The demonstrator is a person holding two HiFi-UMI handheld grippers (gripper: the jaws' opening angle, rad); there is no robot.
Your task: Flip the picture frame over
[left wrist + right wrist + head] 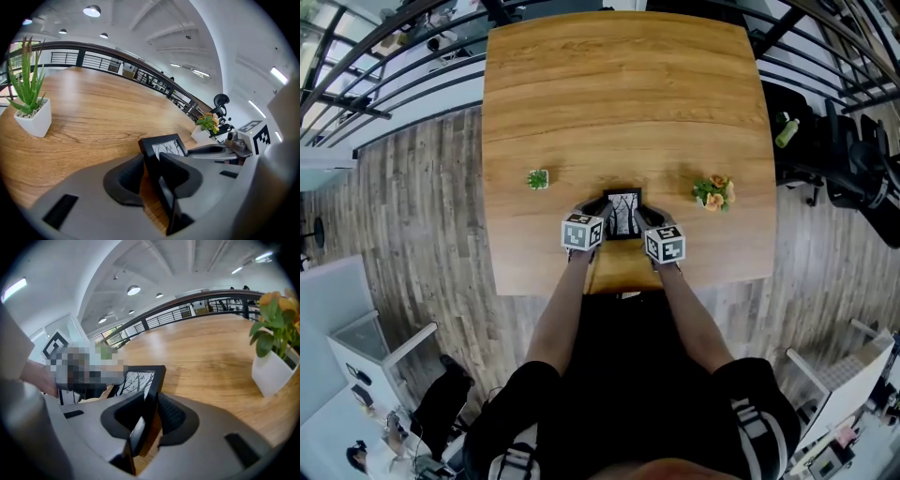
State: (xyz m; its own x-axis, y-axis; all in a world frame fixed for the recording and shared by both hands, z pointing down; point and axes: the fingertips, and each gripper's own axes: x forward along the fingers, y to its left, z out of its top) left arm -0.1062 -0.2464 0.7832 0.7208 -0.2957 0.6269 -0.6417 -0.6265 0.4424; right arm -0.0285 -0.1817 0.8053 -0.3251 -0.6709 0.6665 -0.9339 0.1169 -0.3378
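**Frame held between both grippers at the table's near edge**

There's no brand or wording you can read anywhere. The only print is the black-and-white square patterns on the two marker cubes point(582, 232) point(665, 245) and the picture inside the picture frame point(623, 212), which shows bare black branches on white.

In the head view the frame sits just below the middle of the picture, at the near part of the wooden table point(619, 94), picture side facing up towards you. Your grippers cover both of its side edges there. No view shows whether its lower edge rests on the wood.

Your left gripper point(149, 161) has the frame's left edge between its jaws. The inner pad lies against the frame, and a sliver of tabletop shows between the outer pad and the frame, so the jaws are loose about it rather than pinching. Your right gripper point(151, 399) is closed onto the opposite edge, with a pad tight on each side.

Two containers stand on the table, well apart from the frame:
- A small white pot point(33, 123) at the left of the left gripper view holds a spiky green plant.
- A white pot point(272, 373) at the right of the right gripper view holds orange flowers and green leaves, and is cut off by the picture's edge.
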